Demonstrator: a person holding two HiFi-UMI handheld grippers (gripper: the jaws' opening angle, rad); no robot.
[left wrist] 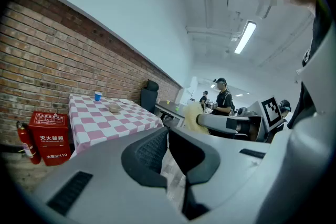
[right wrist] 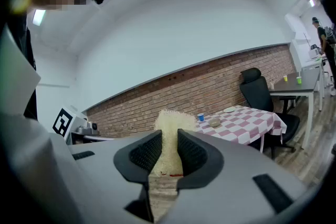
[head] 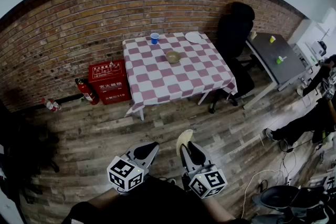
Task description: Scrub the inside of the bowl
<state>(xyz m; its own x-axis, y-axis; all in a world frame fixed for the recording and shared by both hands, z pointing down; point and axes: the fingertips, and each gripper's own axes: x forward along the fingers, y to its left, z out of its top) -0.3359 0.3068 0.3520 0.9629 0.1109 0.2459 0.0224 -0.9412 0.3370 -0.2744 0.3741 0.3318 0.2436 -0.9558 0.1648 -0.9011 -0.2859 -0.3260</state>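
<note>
A tan bowl [head: 173, 56] stands far off on a table with a pink-and-white checked cloth [head: 157, 78]; it also shows as a small bowl [left wrist: 114, 108] in the left gripper view and a small bowl [right wrist: 214, 123] in the right gripper view. Low over the wood floor, well short of the table, my right gripper [head: 185, 148] is shut on a pale yellow fibrous scrubber [head: 183, 137], which sticks up between the pads as the scrubber [right wrist: 170, 126]. Beside it my left gripper [head: 150, 150] is shut with nothing between the jaws of the left gripper [left wrist: 167, 134].
A blue cup [head: 155, 38] and a white plate [head: 193, 37] share the table. A red fire-equipment box [head: 109, 81] and an extinguisher [head: 86, 91] stand at its left by the brick wall. A black office chair [head: 234, 34], a grey desk [head: 275, 60] and a person's legs [head: 304, 123] lie to the right.
</note>
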